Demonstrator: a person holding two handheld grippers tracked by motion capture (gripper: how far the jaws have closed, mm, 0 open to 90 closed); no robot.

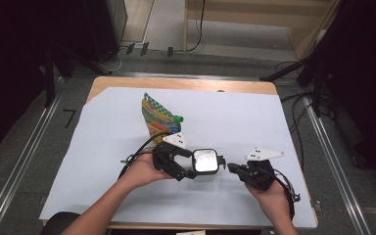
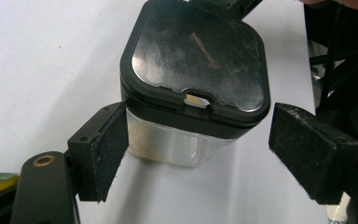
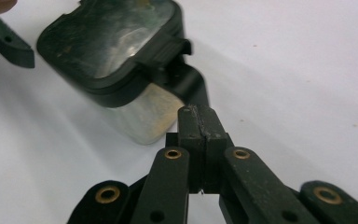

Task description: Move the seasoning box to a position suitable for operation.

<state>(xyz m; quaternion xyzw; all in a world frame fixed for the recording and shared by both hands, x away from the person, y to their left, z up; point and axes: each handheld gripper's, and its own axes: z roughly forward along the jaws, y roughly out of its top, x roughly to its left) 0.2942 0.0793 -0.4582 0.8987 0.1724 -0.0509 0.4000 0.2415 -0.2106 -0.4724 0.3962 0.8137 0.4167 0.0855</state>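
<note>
A small clear container point(image 1: 205, 160) with a black lid and a see-through window stands on the white sheet point(image 1: 103, 161), pale powder clinging to its inside. My left gripper point(image 1: 188, 165) is open around it. In the left gripper view the container point(image 2: 193, 70) sits between the pads point(image 2: 109, 149): the left one lies close against its wall, the right one stands clear of it. My right gripper point(image 1: 231, 168) is shut with nothing in it, just right of the container. In the right gripper view its closed tips point(image 3: 199, 121) point at the lid's latch tab point(image 3: 168, 51).
A green and yellow pouch point(image 1: 157, 120) with a green cap stands behind the left hand. The white sheet covers a wooden table point(image 1: 176, 83). Cables run along the floor at the right, past the table's edge.
</note>
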